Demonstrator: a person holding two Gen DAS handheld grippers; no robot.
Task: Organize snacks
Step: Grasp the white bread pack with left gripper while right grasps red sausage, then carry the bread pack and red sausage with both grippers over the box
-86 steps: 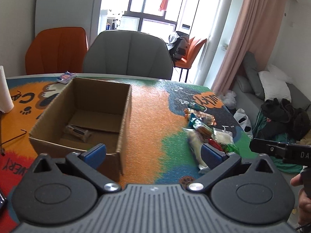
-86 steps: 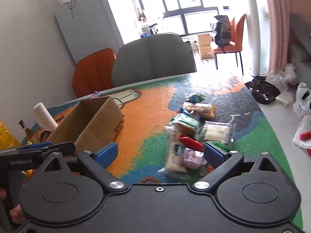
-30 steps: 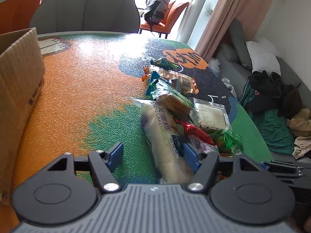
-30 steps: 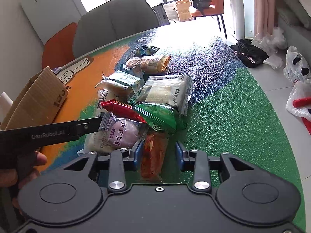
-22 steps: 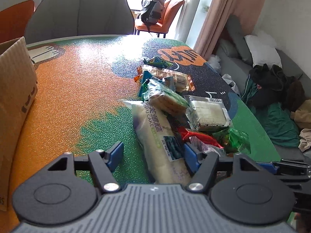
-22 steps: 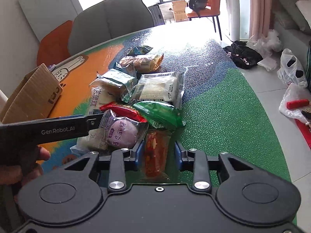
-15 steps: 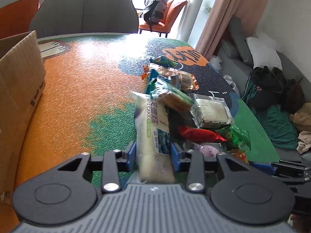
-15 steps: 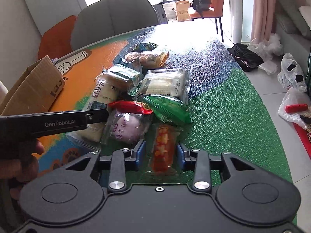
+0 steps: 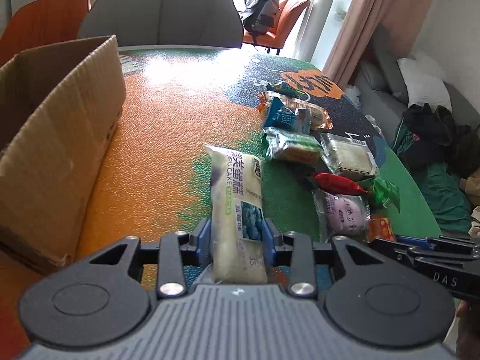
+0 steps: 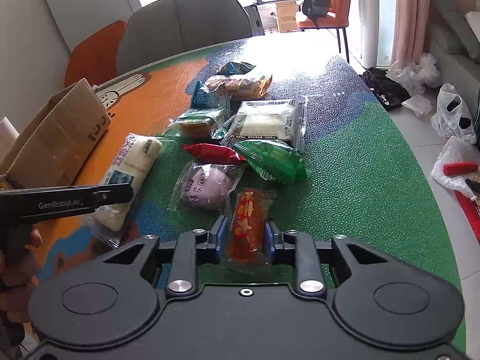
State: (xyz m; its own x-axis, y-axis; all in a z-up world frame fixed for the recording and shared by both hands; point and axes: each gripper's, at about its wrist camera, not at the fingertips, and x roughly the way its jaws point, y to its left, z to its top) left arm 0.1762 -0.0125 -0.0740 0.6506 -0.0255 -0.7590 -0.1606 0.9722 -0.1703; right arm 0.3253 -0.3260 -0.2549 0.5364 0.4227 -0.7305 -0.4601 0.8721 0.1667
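A long white cake packet lies lengthwise between the blue pads of my left gripper, which is shut on its near end. The same packet shows in the right wrist view beside the open cardboard box, with the left gripper's black body over its near end. The jaws of my right gripper are closing on a small orange snack packet, pads against its wrapper. The box wall stands just left of the left gripper. Loose snacks lie ahead: purple packet, red packet, green packet.
Several more wrapped snacks trail toward the far side of the colourful table mat. A grey chair and an orange chair stand behind the table. The table's right edge drops to a floor with plastic bags.
The left jaws closed on the white cake packet and carried it left, away from the pile toward the box. The right gripper stayed around the orange packet, barely moving.
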